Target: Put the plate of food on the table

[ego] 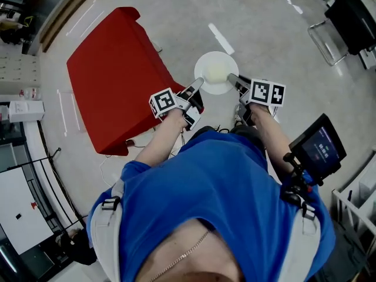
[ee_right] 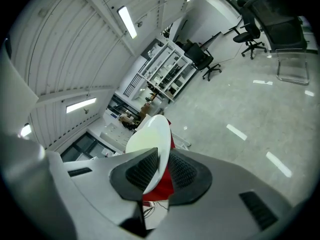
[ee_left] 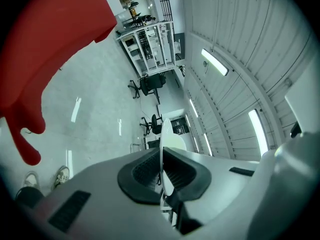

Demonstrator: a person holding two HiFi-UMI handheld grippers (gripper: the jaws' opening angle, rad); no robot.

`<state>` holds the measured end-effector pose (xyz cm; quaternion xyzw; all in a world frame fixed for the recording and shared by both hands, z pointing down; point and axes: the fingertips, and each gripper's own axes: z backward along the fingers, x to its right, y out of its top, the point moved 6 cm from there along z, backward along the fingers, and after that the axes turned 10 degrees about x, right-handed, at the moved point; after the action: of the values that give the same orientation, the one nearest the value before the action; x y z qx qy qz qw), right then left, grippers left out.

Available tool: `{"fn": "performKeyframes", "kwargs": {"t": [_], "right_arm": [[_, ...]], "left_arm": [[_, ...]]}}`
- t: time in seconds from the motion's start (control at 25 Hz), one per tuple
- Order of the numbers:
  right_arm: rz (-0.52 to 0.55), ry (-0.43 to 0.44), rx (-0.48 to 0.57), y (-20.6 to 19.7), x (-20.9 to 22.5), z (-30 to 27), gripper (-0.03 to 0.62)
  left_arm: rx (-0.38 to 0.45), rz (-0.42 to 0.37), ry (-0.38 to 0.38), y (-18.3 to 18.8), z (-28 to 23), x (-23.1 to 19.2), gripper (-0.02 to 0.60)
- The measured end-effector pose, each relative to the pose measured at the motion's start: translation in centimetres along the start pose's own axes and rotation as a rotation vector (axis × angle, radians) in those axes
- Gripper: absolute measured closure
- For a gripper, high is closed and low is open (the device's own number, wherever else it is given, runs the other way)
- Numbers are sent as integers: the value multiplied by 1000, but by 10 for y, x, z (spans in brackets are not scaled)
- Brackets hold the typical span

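Note:
A white plate (ego: 207, 64) with pale yellow food (ego: 216, 72) on it is held level in the air over the floor, right of the table with the red cloth (ego: 114, 69). My left gripper (ego: 197, 86) is shut on the plate's left rim, and the plate (ee_left: 165, 154) shows edge-on between its pads. On the plate's right rim my right gripper (ego: 233, 79) is shut, and the plate (ee_right: 149, 134) again shows edge-on between the pads, with the red cloth (ee_right: 161, 186) behind it.
A grey floor with white tape marks (ego: 221, 39) lies below. Black office chairs (ego: 346, 16) stand at the upper right. A screen (ego: 320, 148) hangs at the person's right side. White shelving (ego: 23, 107) is at the left. Shoes (ee_left: 61, 174) show on the floor.

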<state>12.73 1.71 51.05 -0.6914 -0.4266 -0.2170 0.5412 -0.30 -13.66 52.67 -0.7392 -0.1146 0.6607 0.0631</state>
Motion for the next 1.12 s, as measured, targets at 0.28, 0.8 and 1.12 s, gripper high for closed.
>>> {"fn": "performKeyframes", "kwargs": {"t": [0.28, 0.8, 1.12], "right_arm": [[-92, -113, 125, 15, 32, 20, 557], [-78, -90, 98, 12, 24, 11, 557], [-52, -52, 47, 9, 11, 3, 557]], "left_arm": [[-188, -9, -11, -5, -58, 1, 563], [-155, -4, -3, 2, -47, -3, 561], [-85, 7, 14, 5, -25, -1, 561]]}}
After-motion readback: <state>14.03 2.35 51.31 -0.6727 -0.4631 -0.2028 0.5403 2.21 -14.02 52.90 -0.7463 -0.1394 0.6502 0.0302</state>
